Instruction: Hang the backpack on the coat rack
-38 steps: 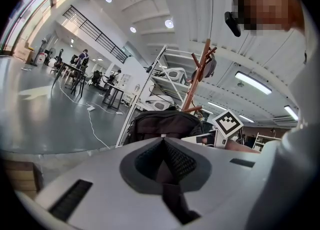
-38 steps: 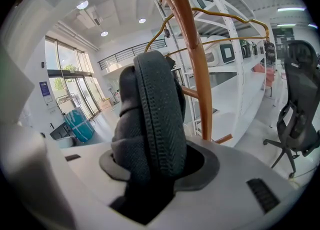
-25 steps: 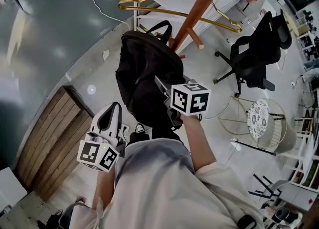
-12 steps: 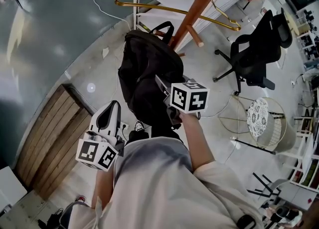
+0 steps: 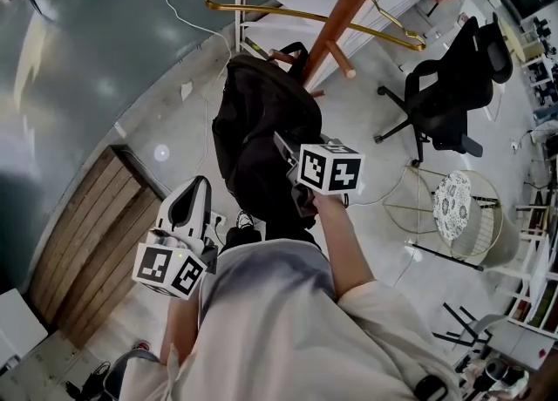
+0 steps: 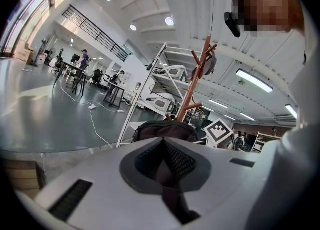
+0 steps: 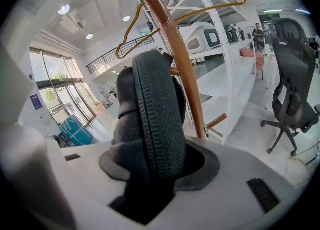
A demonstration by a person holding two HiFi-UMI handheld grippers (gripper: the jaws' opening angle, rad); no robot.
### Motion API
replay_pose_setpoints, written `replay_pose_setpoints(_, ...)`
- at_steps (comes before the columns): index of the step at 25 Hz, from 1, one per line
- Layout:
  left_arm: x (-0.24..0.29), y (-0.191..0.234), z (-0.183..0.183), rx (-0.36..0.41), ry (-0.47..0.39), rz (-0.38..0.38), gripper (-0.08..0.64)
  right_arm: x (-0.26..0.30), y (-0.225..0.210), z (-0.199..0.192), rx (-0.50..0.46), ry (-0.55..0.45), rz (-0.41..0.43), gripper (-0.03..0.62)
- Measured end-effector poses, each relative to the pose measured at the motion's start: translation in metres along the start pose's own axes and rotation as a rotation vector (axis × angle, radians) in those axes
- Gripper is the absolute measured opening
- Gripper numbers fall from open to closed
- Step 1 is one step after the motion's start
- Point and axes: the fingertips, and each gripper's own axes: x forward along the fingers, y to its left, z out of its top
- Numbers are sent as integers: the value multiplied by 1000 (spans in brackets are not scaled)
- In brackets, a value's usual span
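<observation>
Since the earlier frame the backpack [image 5: 261,129] has shifted a little to the right, closer to the pole of the rack [image 5: 336,16], and the right gripper [image 5: 292,173] has moved with it. This gripper is clamped on a thick woven black part of the backpack, which fills the space between its jaws in the right gripper view. The backpack hangs above the floor against the rack. Its top loop [image 5: 295,49] is at a short wooden peg [image 5: 279,56], but I cannot tell if the loop is over the peg. A gold hanger [image 5: 305,14] is on the rack, higher up. The left gripper [image 5: 199,188] is low on the left, apart from the backpack, its jaws together and empty.
</observation>
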Motion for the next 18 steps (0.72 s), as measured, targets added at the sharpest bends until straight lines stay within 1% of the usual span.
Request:
replay_pose_setpoints(7,-3,-1,-4,-6,3,0,6,8,-5,-9,25,14,-5,201)
replay_pose_setpoints(11,-7,-3,-5,14,3,10,6,11,-7,-16,30,25,-6,202)
replay_pose_setpoints(18,-11,-1,-7,11,6,20,6,17,-8,-24,44,36,-11,202)
